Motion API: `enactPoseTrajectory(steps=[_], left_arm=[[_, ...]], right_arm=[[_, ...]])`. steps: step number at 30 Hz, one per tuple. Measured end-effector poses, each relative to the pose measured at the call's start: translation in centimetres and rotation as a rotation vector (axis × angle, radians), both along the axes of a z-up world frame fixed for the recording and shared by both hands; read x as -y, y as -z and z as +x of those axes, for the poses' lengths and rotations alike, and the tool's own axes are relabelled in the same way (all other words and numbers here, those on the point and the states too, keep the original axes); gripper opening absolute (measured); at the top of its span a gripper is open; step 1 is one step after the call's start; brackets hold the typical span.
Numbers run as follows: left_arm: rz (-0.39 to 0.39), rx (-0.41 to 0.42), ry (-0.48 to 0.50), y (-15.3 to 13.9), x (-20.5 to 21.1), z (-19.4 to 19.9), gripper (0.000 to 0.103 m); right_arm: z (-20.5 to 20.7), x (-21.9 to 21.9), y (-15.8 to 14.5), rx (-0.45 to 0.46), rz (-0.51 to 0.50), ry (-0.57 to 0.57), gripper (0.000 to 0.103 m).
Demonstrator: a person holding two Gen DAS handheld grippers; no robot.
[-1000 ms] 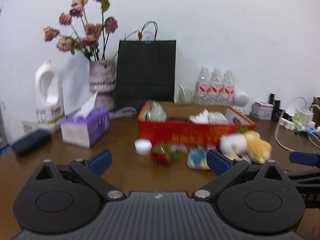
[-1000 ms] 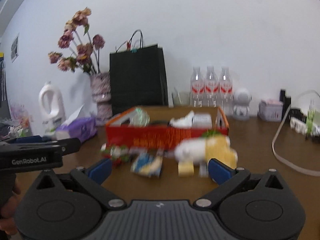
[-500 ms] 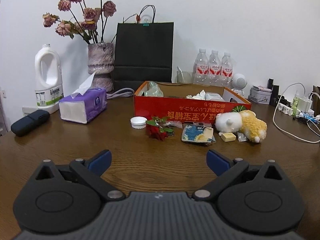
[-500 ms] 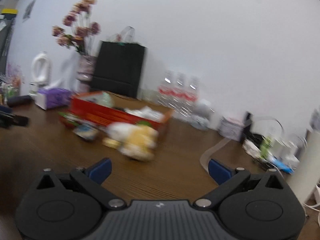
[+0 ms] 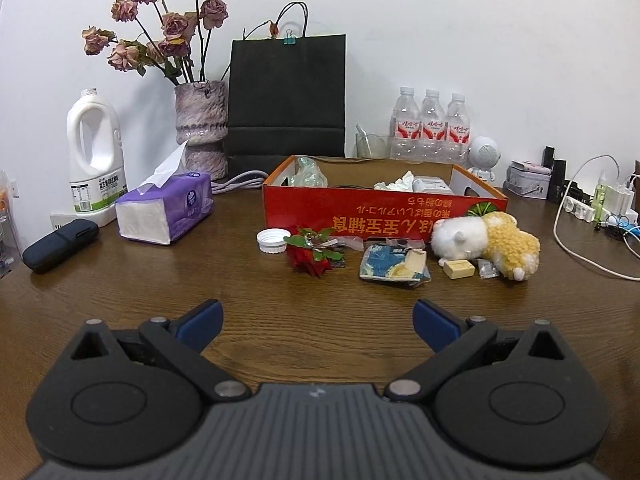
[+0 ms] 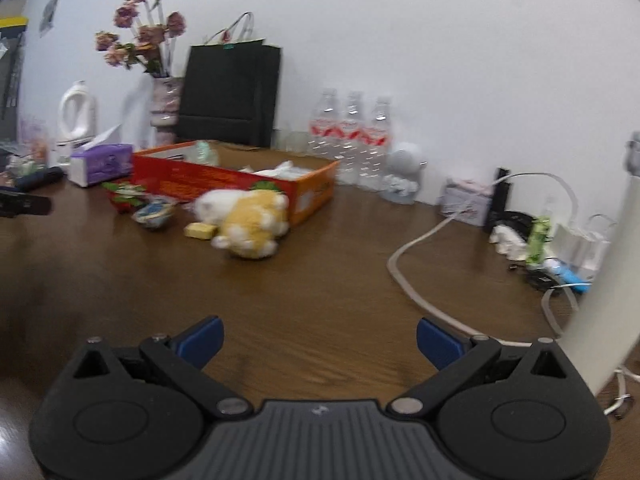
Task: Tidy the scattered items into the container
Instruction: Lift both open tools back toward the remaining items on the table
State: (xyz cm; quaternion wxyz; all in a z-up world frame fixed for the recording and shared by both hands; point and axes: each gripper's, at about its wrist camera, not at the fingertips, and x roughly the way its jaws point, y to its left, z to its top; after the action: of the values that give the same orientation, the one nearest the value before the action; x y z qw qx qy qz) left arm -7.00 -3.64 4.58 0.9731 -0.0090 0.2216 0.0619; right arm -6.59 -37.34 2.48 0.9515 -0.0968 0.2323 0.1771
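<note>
Left gripper [image 5: 316, 322] and right gripper [image 6: 318, 338]: jaws wide apart, empty, over brown wooden table [image 5: 160, 280]. Near the far edge, shallow red cardboard box [image 5: 384, 216], orange upside-down print unreadable, holds crumpled tissue [image 5: 396, 183]. Against its front: white-and-yellow plush toy [image 5: 486, 242], red rose [image 5: 308, 256], white bottle cap [image 5: 272, 240].

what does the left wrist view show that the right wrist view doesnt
Only the left wrist view shows the white bottle cap, the dark case and the left gripper, open and empty. Only the right wrist view shows the right gripper, open and empty, and a pale upright panel at the right edge. Both show the red box, plush toy, yellow block, red rose, tissue box and water bottles.
</note>
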Motion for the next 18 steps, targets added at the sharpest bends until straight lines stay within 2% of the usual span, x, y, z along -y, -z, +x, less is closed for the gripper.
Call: enactPoseTrajectory(steps=[4,9,14,18], left_arm=[[-0.009,-0.021,-0.003,0.6,-1.0,1.1,0.103],[-0.013,-0.044,0.036,1.1,-1.6,2.5,0.103],[0.004,-0.055,0.127,1.6,-1.6,4.4,0.103],[-0.008,-0.101,0.240,1.9,-0.7,7.3,0.103]], right_arm=[[-1.8,-3.6,-1.8,-0.002,0.147,-0.153,0.103],[-1.7,-10.2,-2.1,-0.011,0.127,-0.212,0.103],[0.3,-11.6,-1.7,-0.033,0.136,-0.158,0.103],[3.2,-12.0,-1.7,-0.062,0.141,-0.048,0.103]])
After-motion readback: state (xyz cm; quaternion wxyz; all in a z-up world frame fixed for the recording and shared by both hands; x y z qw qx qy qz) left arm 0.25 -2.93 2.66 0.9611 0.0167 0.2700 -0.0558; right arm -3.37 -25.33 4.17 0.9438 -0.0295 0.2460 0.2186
